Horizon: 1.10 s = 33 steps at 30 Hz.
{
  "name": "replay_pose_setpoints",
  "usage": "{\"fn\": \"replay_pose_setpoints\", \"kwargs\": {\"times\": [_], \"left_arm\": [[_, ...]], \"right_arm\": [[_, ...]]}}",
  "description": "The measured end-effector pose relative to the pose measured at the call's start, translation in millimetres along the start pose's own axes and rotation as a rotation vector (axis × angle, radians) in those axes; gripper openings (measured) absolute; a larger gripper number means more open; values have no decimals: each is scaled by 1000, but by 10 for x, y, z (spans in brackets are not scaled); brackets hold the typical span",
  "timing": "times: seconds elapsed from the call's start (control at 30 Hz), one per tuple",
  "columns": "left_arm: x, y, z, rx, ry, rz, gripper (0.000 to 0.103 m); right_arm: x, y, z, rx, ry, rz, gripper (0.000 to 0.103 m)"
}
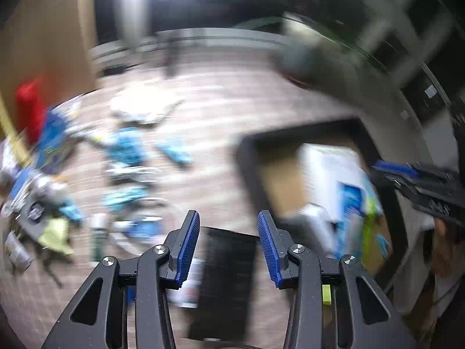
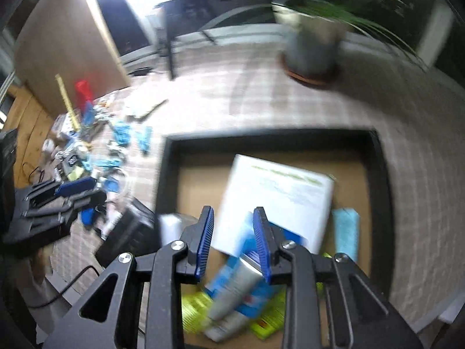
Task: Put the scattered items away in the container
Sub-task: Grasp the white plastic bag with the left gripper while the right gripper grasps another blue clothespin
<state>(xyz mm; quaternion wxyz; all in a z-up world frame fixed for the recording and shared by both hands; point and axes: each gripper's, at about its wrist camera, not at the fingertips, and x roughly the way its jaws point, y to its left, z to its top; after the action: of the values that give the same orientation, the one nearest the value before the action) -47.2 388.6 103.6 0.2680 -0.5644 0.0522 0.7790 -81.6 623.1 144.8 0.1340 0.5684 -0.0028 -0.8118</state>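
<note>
Although both views are smeared by blur, we can see the black-rimmed rectangular container with a brown cardboard floor sitting on the pale checked tablecloth, with the right gripper above its near end. Its blue ribbed fingers stand apart with nothing pinched between them. Inside the container we make out a large white box with green print, a light blue cloth, a grey tube lying over blue packaging, and yellow-green packets. The left gripper is beside the container's left wall, over a flat black ribbed block; its fingers are likewise spread and empty. Farther left, the scattered blue, white and yellow-green small items lie loose on the cloth near what seems to be a red bottle. A potted green plant stands beyond the container.
</note>
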Motion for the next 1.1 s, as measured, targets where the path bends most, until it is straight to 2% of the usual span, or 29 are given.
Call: {"fn": "replay_pose_setpoints", "kwargs": {"times": [0.13, 0.27, 0.43, 0.67, 0.87, 0.93, 0.97, 1.0, 1.07, 1.1], "left_arm": [[-61, 733, 113, -161, -21, 52, 39], [-65, 1436, 194, -311, -31, 114, 42], [58, 1978, 254, -441, -8, 138, 44], [300, 2242, 305, -507, 43, 124, 47], [497, 2210, 358, -460, 76, 170, 46], [561, 2209, 348, -450, 90, 175, 45], [586, 2220, 339, -452, 93, 170, 39], [617, 2223, 324, -449, 96, 169, 32], [615, 2227, 294, -450, 76, 161, 32], [607, 2220, 285, -446, 69, 163, 30]], "right_arm": [[239, 491, 301, -97, 21, 26, 29], [503, 890, 570, -159, 50, 53, 39], [983, 1369, 915, -211, 118, 85, 42], [1570, 1628, 1089, -251, 205, 29, 42], [1841, 1652, 1077, -241, 233, -16, 42], [1887, 1674, 1047, -250, 239, -17, 40], [1905, 1683, 1034, -251, 244, -14, 38], [1890, 1700, 1020, -257, 223, -26, 31], [1886, 1713, 1007, -261, 220, -33, 21], [1881, 1710, 1004, -257, 219, -31, 21]]}}
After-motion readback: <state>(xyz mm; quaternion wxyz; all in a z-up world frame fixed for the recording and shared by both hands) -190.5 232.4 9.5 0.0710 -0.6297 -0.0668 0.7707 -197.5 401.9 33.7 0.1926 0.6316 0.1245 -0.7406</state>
